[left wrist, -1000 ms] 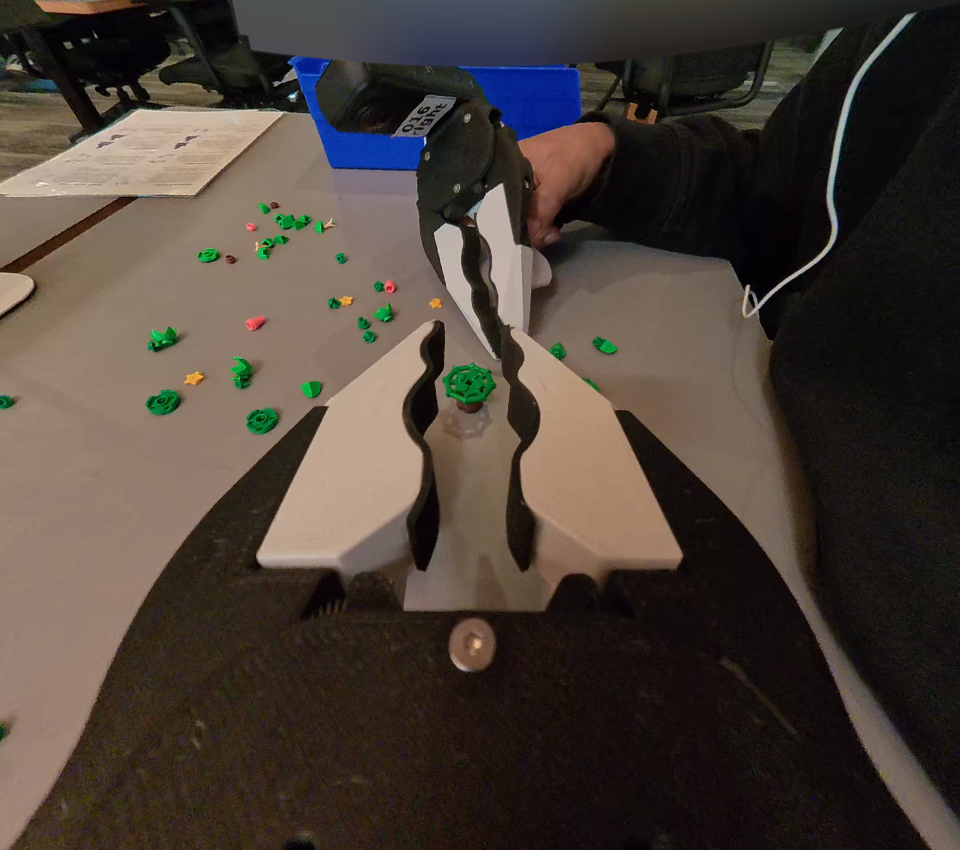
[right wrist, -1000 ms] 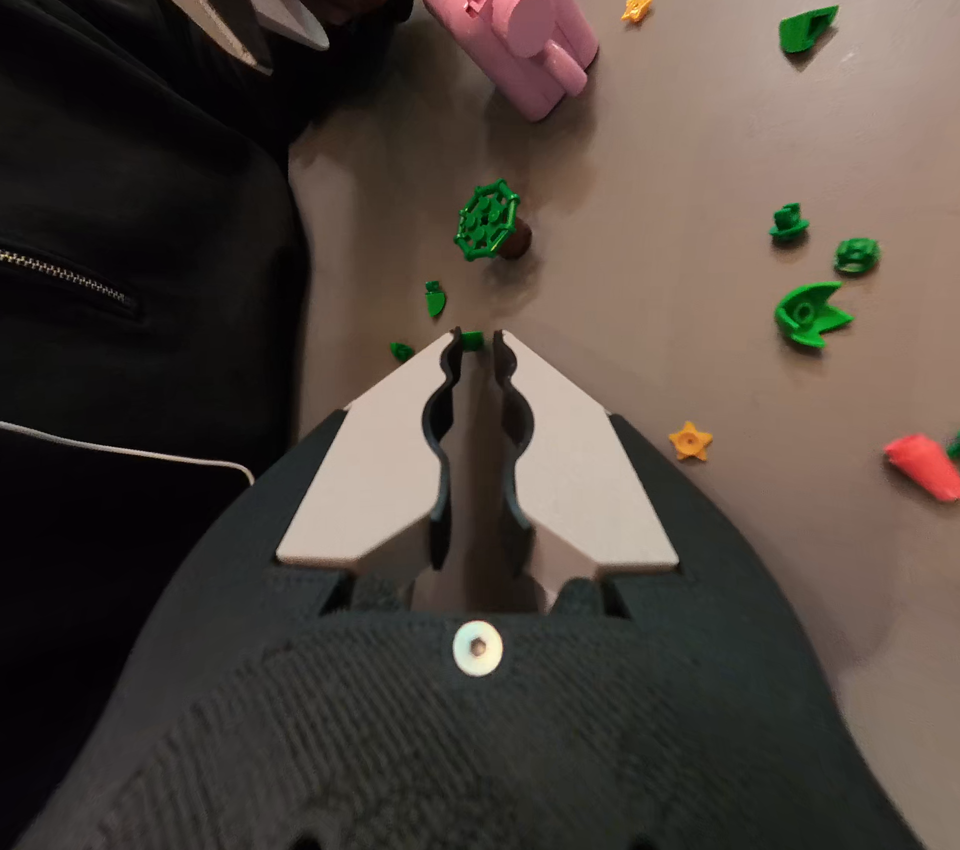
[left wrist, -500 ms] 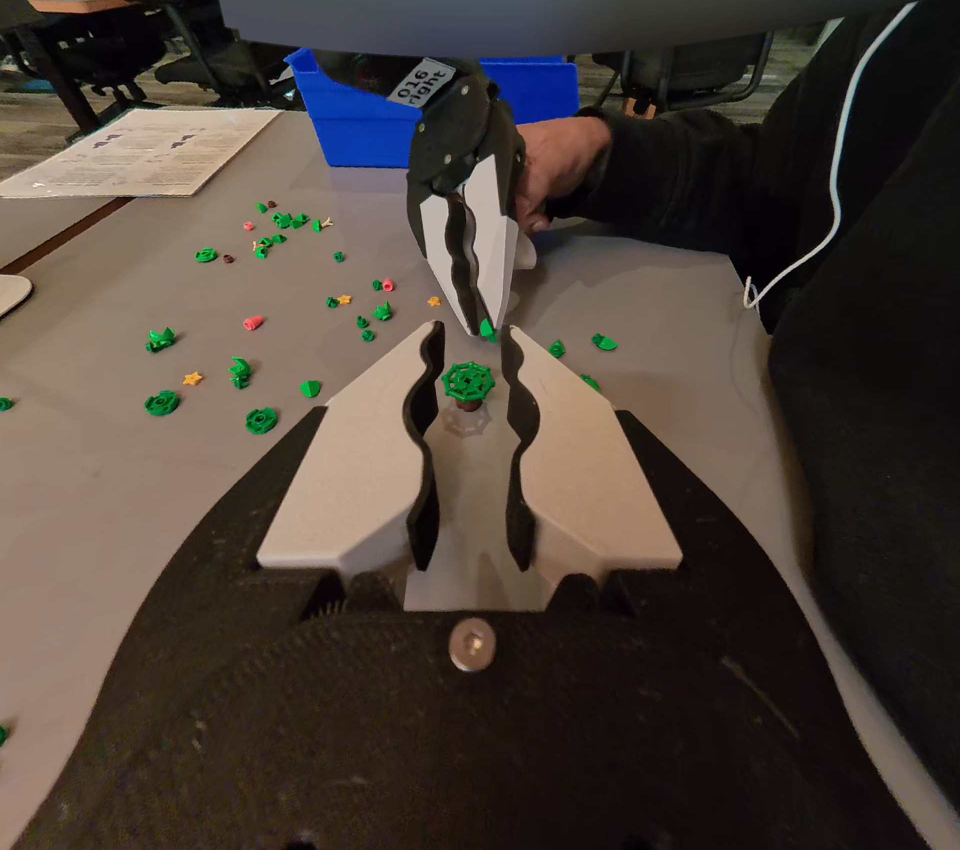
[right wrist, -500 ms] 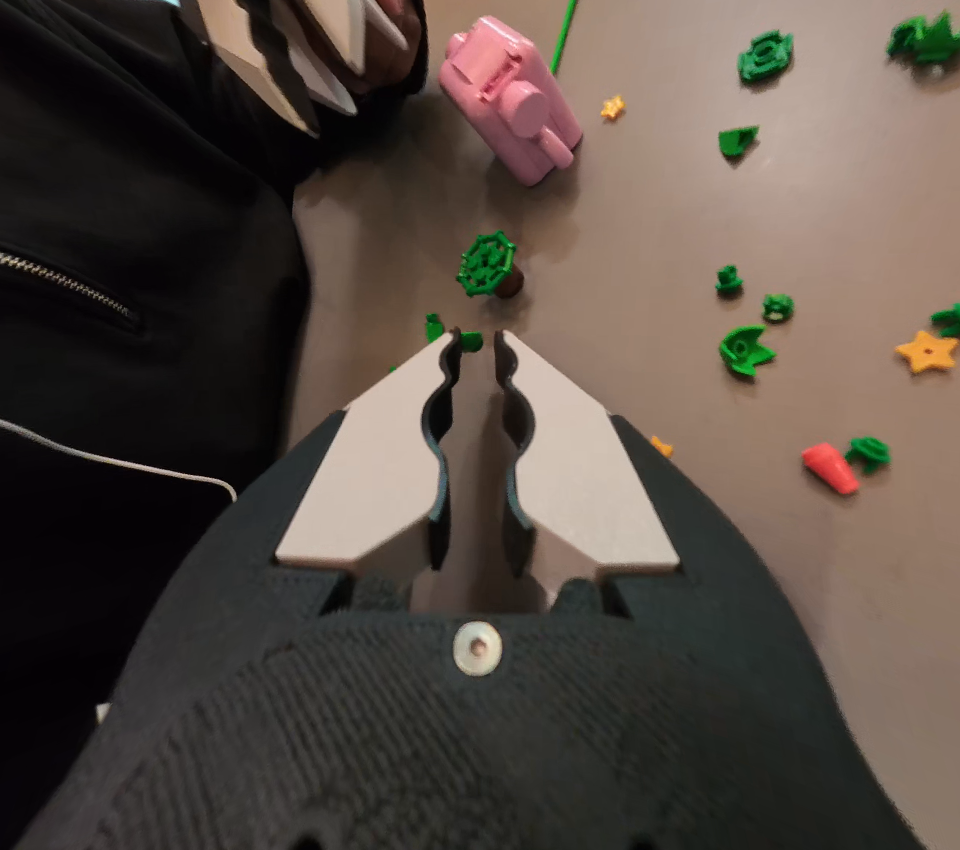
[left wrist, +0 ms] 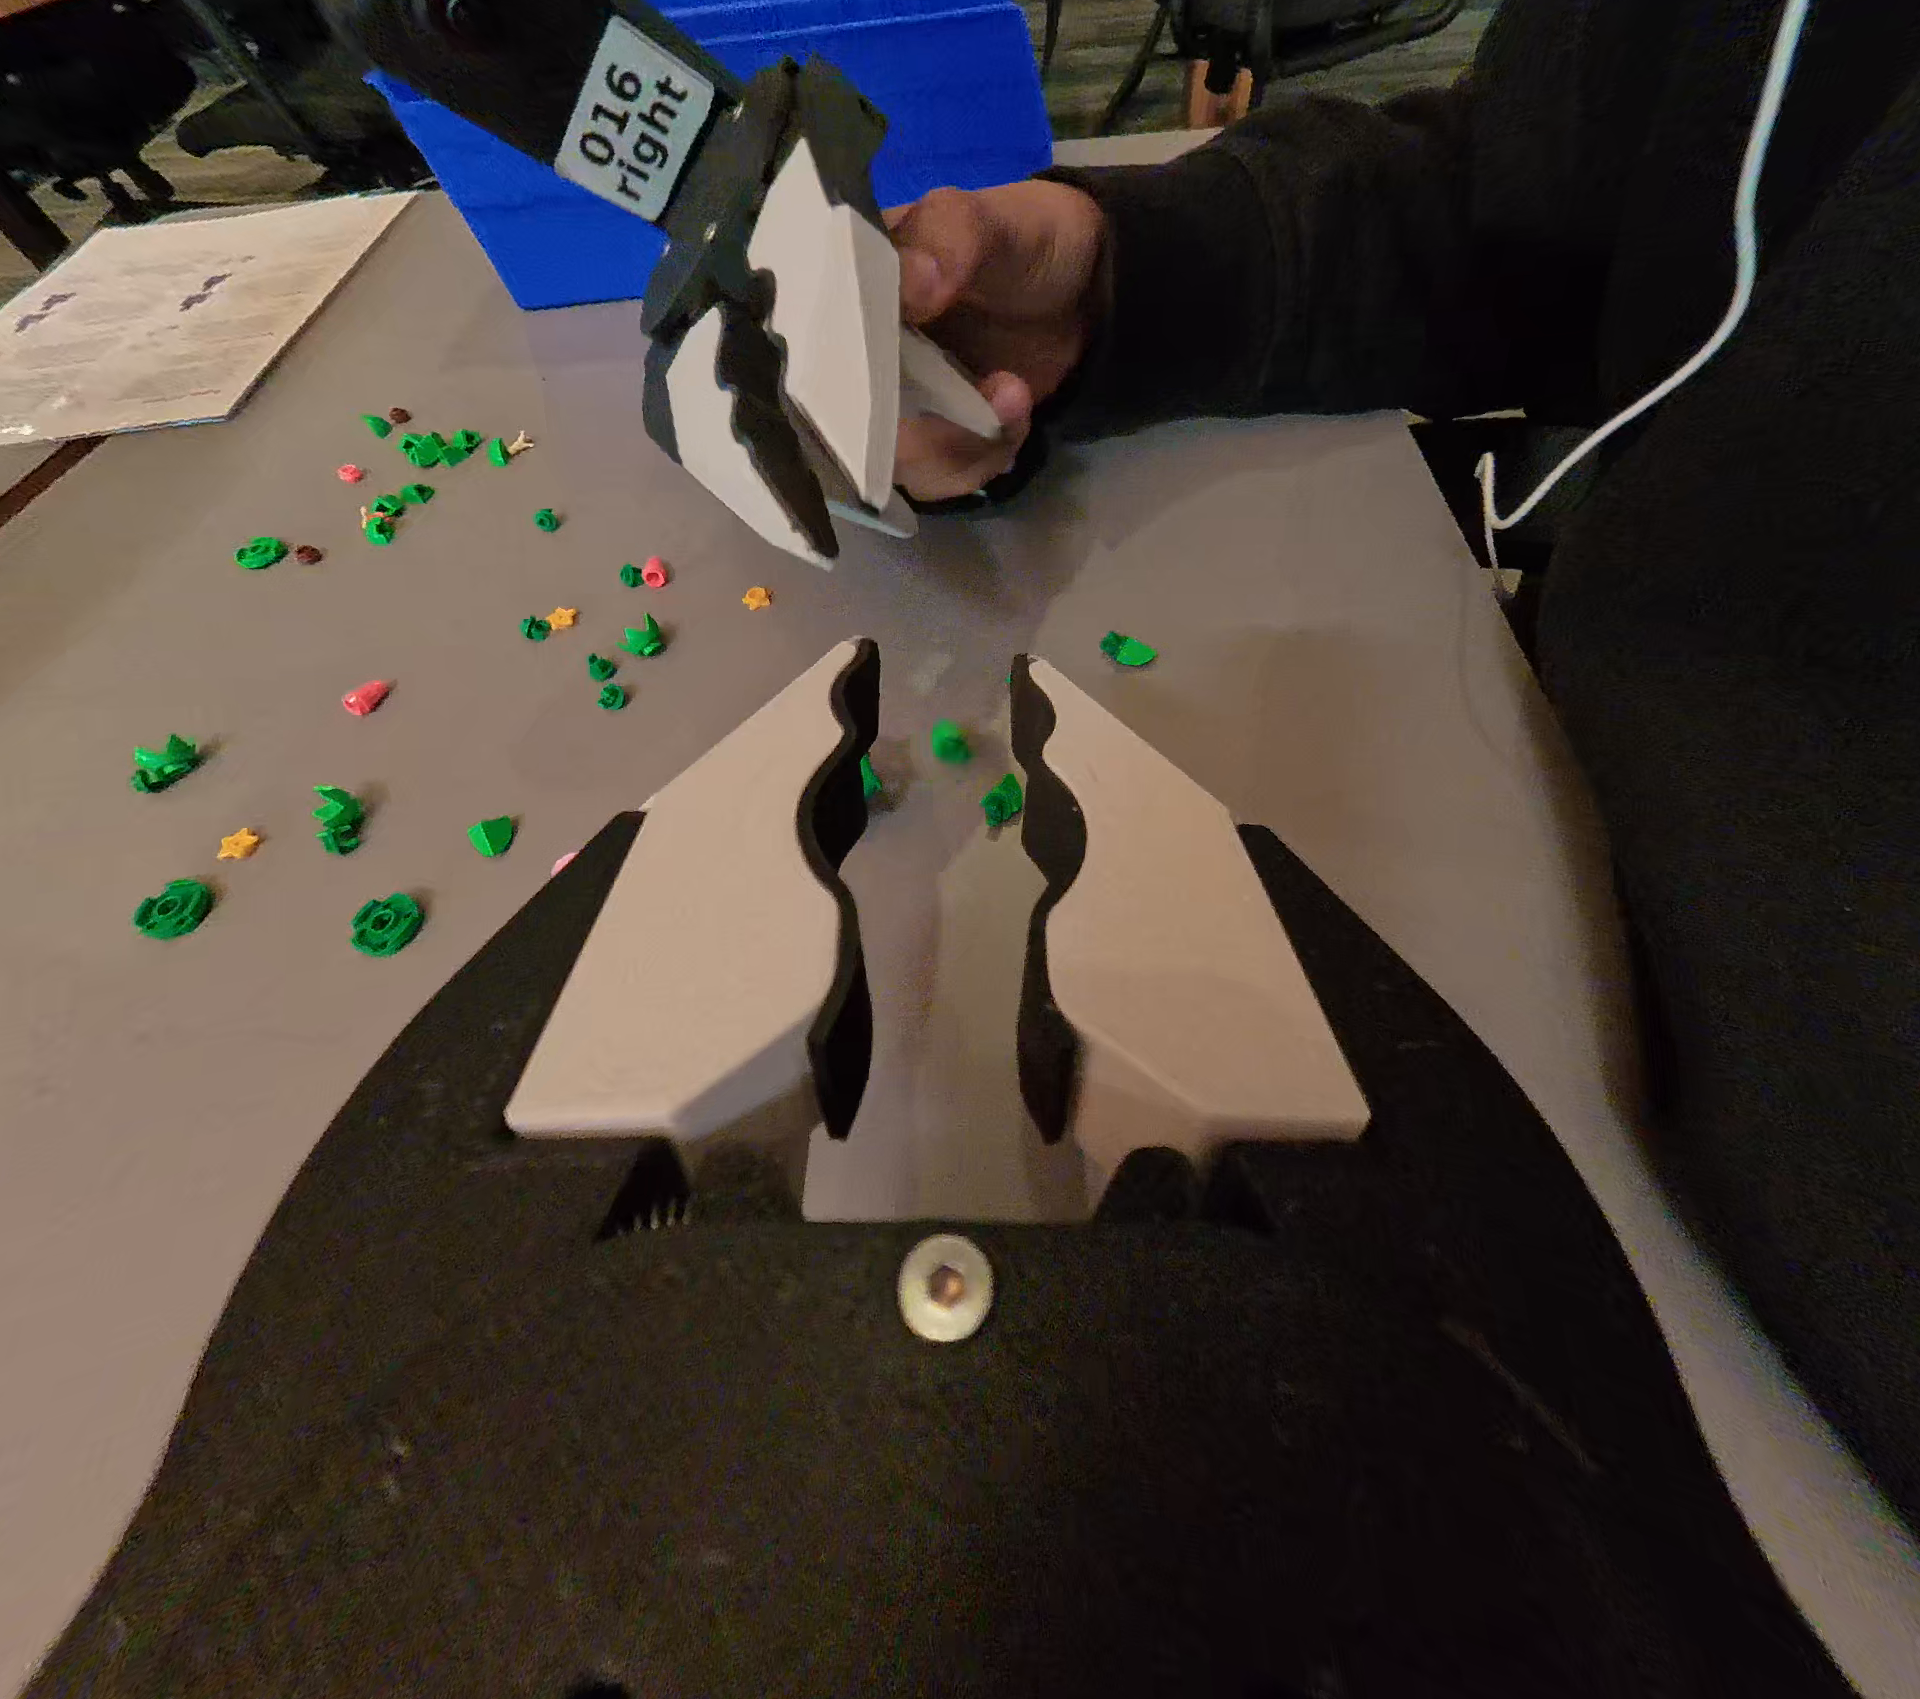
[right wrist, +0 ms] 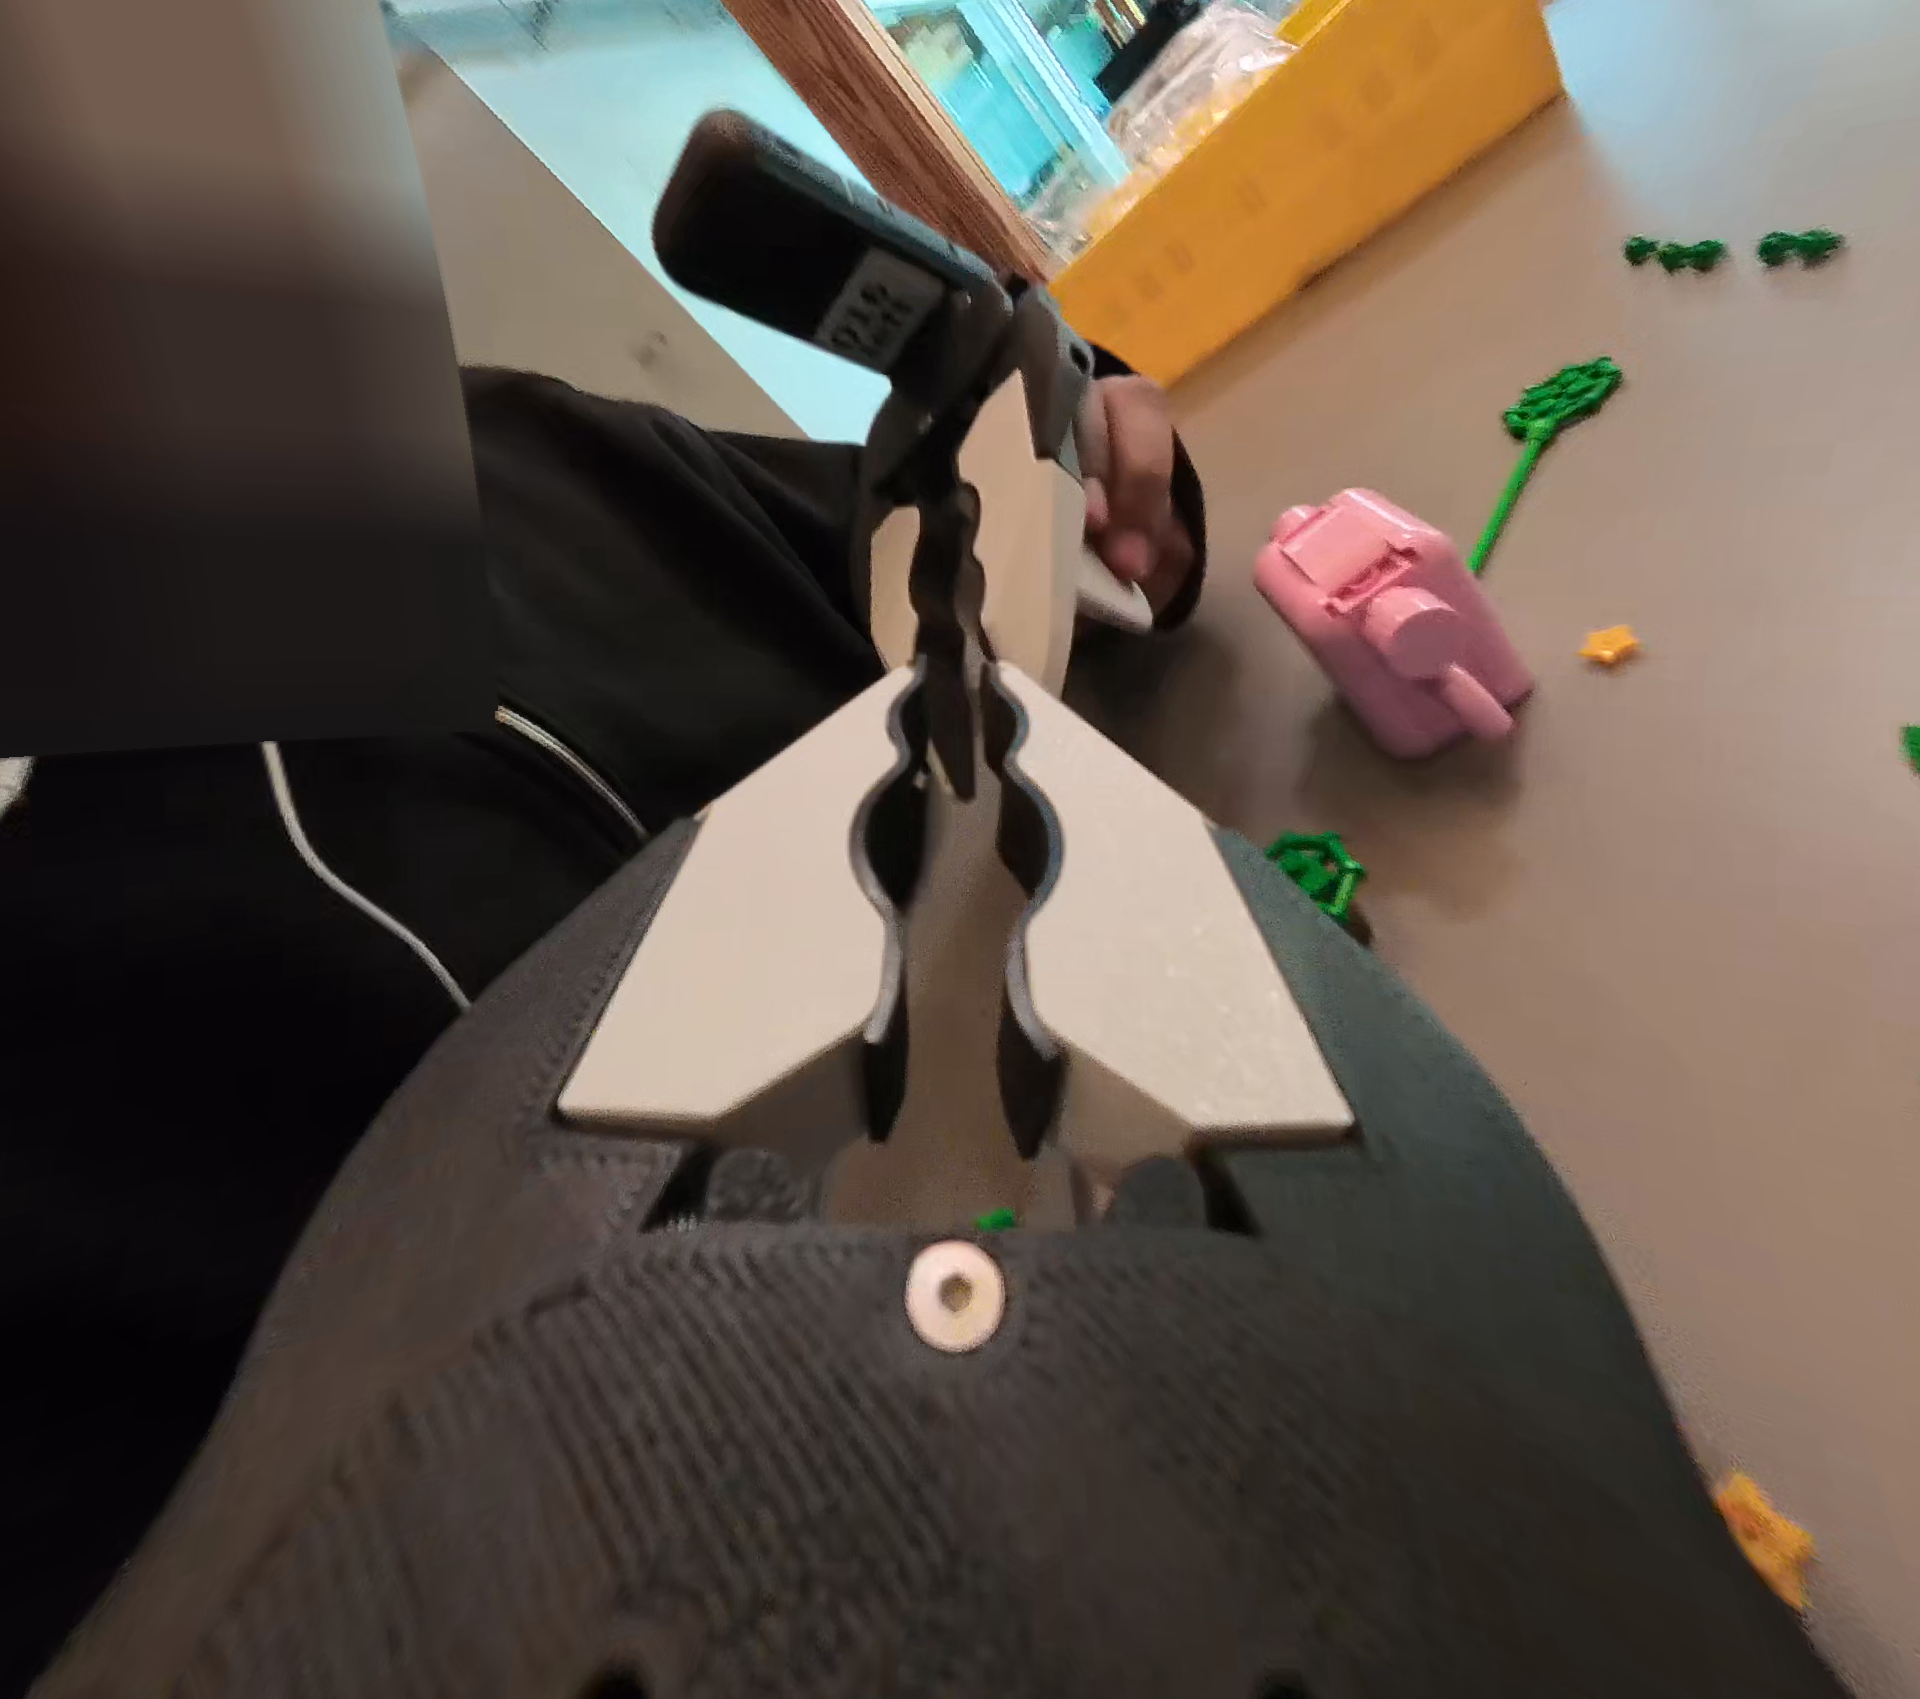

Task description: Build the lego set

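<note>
We held the left gripper apart over tiny green pieces; the right gripper, nearly together, seemingly empty, risked colliding with it.

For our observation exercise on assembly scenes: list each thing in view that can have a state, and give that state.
Left gripper: open, empty.
Right gripper: shut, raised, nothing seen at its tips.
Pink piece: lying loose, unattached.
Green wheel: loose, partly hidden.
Yellow bin: partly full.
Sheet: lying flat.
</note>
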Demonstrator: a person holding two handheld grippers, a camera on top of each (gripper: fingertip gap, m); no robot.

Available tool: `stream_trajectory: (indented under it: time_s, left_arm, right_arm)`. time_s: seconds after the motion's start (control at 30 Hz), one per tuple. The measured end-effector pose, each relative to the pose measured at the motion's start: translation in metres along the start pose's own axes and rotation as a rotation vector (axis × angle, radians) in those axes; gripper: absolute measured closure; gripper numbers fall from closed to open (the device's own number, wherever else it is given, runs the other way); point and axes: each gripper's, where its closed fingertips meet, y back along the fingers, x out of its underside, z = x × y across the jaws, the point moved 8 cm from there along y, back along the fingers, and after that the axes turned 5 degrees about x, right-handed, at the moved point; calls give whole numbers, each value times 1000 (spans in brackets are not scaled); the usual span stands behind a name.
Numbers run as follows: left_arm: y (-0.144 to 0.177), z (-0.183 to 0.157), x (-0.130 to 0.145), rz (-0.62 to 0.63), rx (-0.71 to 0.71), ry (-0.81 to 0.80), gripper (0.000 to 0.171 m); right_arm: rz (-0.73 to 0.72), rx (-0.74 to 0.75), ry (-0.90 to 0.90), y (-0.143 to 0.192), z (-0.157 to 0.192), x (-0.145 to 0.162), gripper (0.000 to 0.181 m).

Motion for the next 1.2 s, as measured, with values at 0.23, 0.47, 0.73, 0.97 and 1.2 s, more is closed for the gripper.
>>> stream_trajectory:
  time_s: [0.23,0.47,0.73,0.97,1.2]
  left_arm:
    - [-2,0,3,41,-11,-6,151]
    - [-3,2,7,68,-9,2,153]
    - [0,5,6,50,-21,13,153]
    - [11,12,1,-28,-48,59,153]
    - [23,21,-2,-119,-63,135,153]
  right_arm:
    - [-105,162,54,28,-6,-13,170]
    - [-222,220,51,56,-7,-23,168]
    - [-141,394,185,52,-6,-22,168]
    - [-224,551,308,74,3,-33,168]
    - [-124,730,378,75,-5,-29,167]
